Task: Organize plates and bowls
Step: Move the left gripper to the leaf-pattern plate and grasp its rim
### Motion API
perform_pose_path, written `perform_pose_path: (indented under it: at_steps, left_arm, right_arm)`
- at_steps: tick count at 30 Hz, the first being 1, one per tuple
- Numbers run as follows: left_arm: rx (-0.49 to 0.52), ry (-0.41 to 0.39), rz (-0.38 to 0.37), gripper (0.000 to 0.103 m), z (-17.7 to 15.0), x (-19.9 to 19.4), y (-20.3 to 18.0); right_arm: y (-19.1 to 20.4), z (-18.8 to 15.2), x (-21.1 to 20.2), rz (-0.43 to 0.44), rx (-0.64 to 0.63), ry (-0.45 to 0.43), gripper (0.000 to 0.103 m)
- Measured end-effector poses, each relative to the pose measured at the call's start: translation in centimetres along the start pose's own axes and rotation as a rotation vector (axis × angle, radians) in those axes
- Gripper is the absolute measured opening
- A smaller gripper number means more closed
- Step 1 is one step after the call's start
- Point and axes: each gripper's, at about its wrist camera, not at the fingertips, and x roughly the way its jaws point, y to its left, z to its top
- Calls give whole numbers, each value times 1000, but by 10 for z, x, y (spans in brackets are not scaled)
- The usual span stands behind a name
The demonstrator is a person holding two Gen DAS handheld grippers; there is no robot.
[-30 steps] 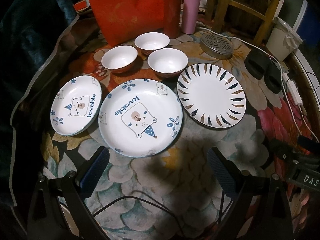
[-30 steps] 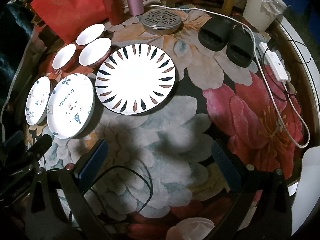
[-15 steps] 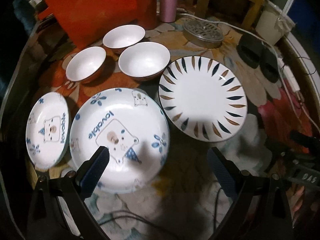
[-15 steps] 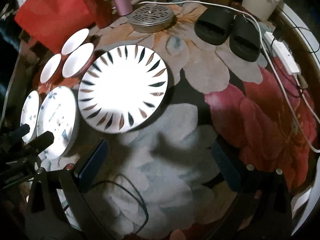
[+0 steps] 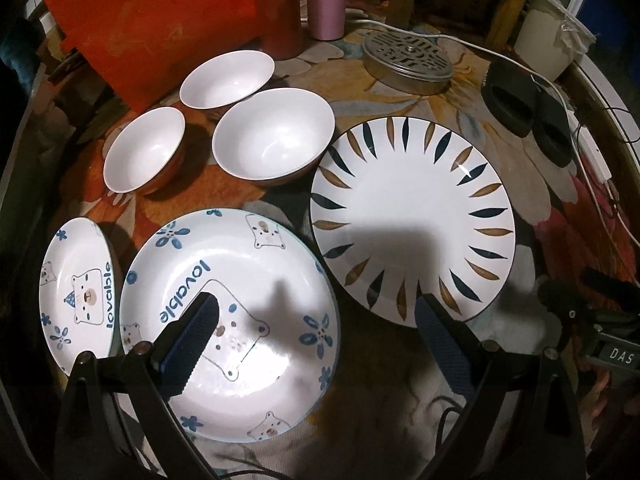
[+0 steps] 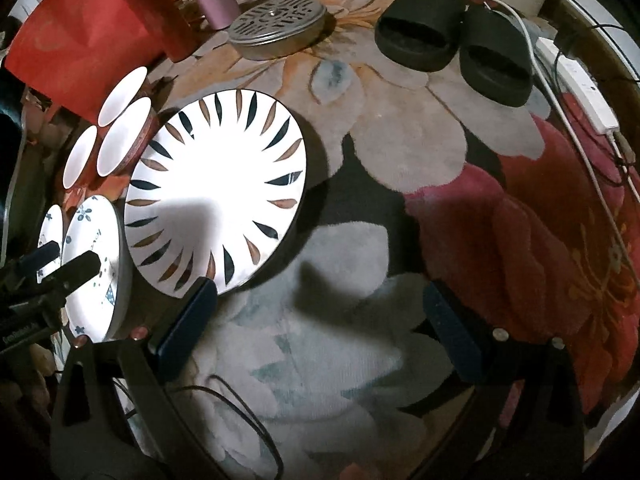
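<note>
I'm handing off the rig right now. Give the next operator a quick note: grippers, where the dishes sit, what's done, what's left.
Left gripper: open, empty, over the large bear plate.
Right gripper: open, empty, at the near edge of the leaf-pattern plate.
Small bear plate lies left of the large one; three white bowls sit separately behind the plates.
Done: nothing stacked yet.
Left: gather the plates, nest the bowls.
</note>
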Motion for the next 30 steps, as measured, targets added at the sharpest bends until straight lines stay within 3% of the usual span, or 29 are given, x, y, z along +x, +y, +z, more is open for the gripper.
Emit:
perform_pose_path:
  at_steps: [6,10,14,16,18,20,30]
  left_arm:
    - [-10,5,-42,98,8,11,4]
    - [-15,-15,-116,95,21,18,9]
    - [-4,-27,-207,86,37,29,12]
    - [5,-18,-241,79,44,37,13]
    - [17,9,-279,52,49,45,12]
    - [29,33,-307,43,51,51,10]
    - [5,19,-207,42,60,60,11]
  right_arm:
    - [-1,15,12,42,-6,-5,102]
    - [-4,29,18,78,-5,-16,99]
    - [-9,43,30,165,23,-2,91]
    - [-10,49,37,207,32,15,86]
    - [-9,51,40,225,29,25,80]
    - [-9,52,41,240,26,26,80]
    - [-15,57,43,222,15,24,80]
